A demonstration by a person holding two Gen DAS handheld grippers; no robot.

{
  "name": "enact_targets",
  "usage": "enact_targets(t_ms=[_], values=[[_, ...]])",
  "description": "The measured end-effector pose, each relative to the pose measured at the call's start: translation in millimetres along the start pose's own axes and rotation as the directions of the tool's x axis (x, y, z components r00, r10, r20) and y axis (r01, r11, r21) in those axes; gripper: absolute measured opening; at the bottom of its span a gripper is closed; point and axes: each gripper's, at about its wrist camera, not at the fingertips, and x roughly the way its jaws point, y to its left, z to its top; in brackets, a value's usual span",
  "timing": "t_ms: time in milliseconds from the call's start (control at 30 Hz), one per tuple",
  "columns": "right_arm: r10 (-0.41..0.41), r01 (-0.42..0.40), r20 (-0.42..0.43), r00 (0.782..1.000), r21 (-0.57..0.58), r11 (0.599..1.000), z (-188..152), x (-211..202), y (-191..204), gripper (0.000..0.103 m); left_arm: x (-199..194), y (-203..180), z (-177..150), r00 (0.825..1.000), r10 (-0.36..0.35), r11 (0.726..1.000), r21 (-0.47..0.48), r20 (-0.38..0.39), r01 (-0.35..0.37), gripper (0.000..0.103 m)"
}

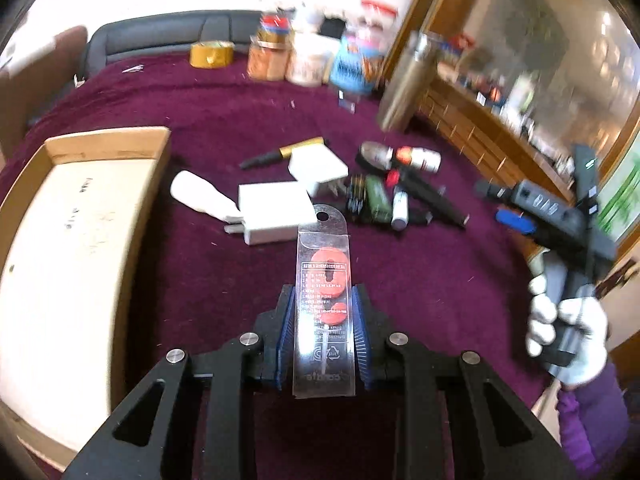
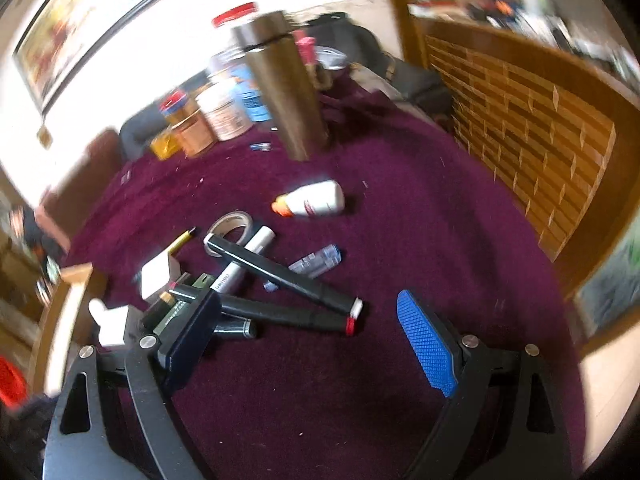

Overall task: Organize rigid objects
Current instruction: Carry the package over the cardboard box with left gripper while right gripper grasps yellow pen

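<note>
Between the blue pads of the left gripper (image 1: pixel 323 334) sat a clear blister pack (image 1: pixel 323 300) clamped by its sides, long axis pointing away toward the white chargers (image 1: pixel 276 210); the right gripper (image 2: pixel 308 344), jaws apart, empty, angled down over markers (image 2: pixel 280 276)

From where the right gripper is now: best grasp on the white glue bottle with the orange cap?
Grip the white glue bottle across its wide body, coming down from above. It lies on its side, alone on the cloth, cap to the left. The right gripper is open and empty.
</note>
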Motion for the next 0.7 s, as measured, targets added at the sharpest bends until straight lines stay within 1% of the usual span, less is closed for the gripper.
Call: enact_targets(t_ms=[33,67,100,167,233,300,333,367,400,433,467,500,533,567,633,667,700], values=[[0.001,-0.001,-0.006,1.000,-0.032,0.999,3,1,8,0.091,-5,4,1,1.000,-0.007,1.000,-0.007,0.018,0.008,0.023],[0.022,-0.022,-0.018,1.000,-0.052,0.998,7,3,16,0.091,-14,7,1,0.999,-0.012,1.000,-0.012,0.041,0.013,0.023],[0.061,-0.063,-0.040,0.997,-0.071,0.995,11,6,29,0.091,-21,11,3,0.998,-0.014,1.000,-0.015,0.060,0.015,0.023],[0.112,-0.119,-0.079,0.991,-0.095,0.988,16,12,53,0.091,-30,19,7,0.996,-0.016,0.999,-0.034,0.087,0.019,0.023],[0.200,-0.214,-0.155,0.967,-0.079,0.974,22,29,82,0.091,-40,29,5,0.995,-0.021,0.998,-0.057,0.102,0.027,0.023],[0.260,-0.272,-0.217,0.941,-0.030,0.962,31,49,104,0.090,-45,35,7,0.994,-0.018,0.997,-0.073,0.107,0.026,0.023],[0.276,-0.288,-0.240,0.931,-0.017,0.958,37,59,113,0.090,-48,39,7,0.994,-0.015,0.997,-0.077,0.112,0.024,0.023],[0.274,-0.288,-0.257,0.927,-0.019,0.958,41,68,122,0.087,-52,42,6,0.993,-0.016,0.997,-0.079,0.118,0.026,0.023],[0.255,-0.273,-0.274,0.927,-0.026,0.962,45,78,131,0.081,-53,44,6,0.992,-0.017,0.996,-0.079,0.123,0.027,0.023],[0.228,-0.248,-0.298,0.927,-0.029,0.968,49,89,140,0.078,-56,47,6,0.991,-0.017,0.997,-0.078,0.130,0.027,0.023],[0.197,-0.216,-0.339,0.920,-0.020,0.976,54,106,149,0.075,-59,49,5,0.990,-0.017,0.997,-0.076,0.138,0.027,0.023],[0.175,-0.194,-0.362,0.916,-0.018,0.981,55,114,153,0.072,-62,52,5,0.989,-0.017,0.997,-0.073,0.145,0.027,0.023],[0.120,-0.138,-0.399,0.909,-0.017,0.990,58,129,159,0.068,-65,56,5,0.988,-0.013,0.997,-0.071,0.153,0.025,0.023],[0.094,-0.110,-0.418,0.903,-0.016,0.994,59,138,160,0.063,-68,60,5,0.987,-0.007,0.997,-0.073,0.161,0.019,0.023],[0.036,-0.049,-0.459,0.888,-0.018,0.999,60,158,167,0.063,-73,73,5,0.985,-0.002,0.996,-0.088,0.173,0.018,0.023],[0.025,-0.034,-0.467,0.884,-0.012,0.999,60,164,169,0.061,-75,82,5,0.984,0.000,0.995,-0.102,0.178,0.019,0.023],[0.023,-0.028,-0.477,0.879,-0.003,1.000,57,170,173,0.056,-76,91,6,0.983,0.004,0.993,-0.117,0.181,0.018,0.023]])
